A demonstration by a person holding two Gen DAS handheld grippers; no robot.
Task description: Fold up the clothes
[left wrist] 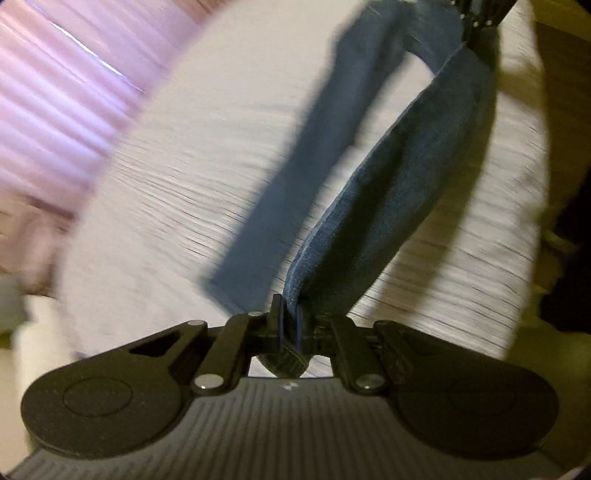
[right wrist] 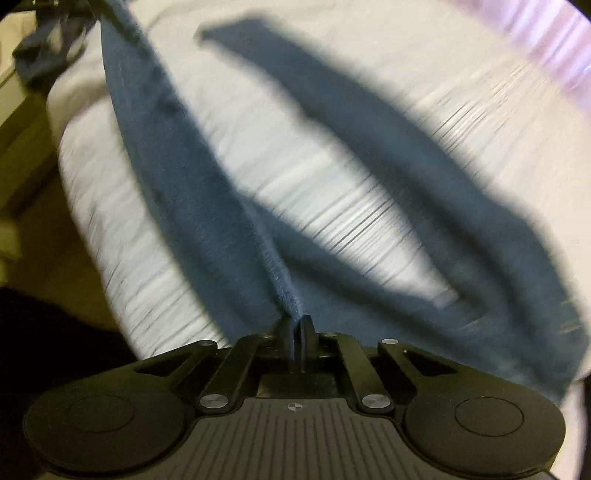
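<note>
A blue denim garment [left wrist: 373, 206] hangs stretched above a white striped bed sheet [left wrist: 184, 192]. My left gripper [left wrist: 290, 314] is shut on one end of its hem. The taut edge runs up to my right gripper [left wrist: 480, 14] at the top right. In the right wrist view my right gripper [right wrist: 297, 325] is shut on the garment's [right wrist: 184, 177] other end, and the edge runs to the left gripper [right wrist: 92, 7] at the top left. The rest of the cloth sags to the right over the sheet [right wrist: 332, 214]. Both views are motion-blurred.
Pink striped bedding or curtain [left wrist: 48, 103] lies beyond the sheet's far side. A yellowish floor [right wrist: 29, 158] borders the bed's edge. Another dark blue cloth [right wrist: 40, 62] lies at the bed's corner.
</note>
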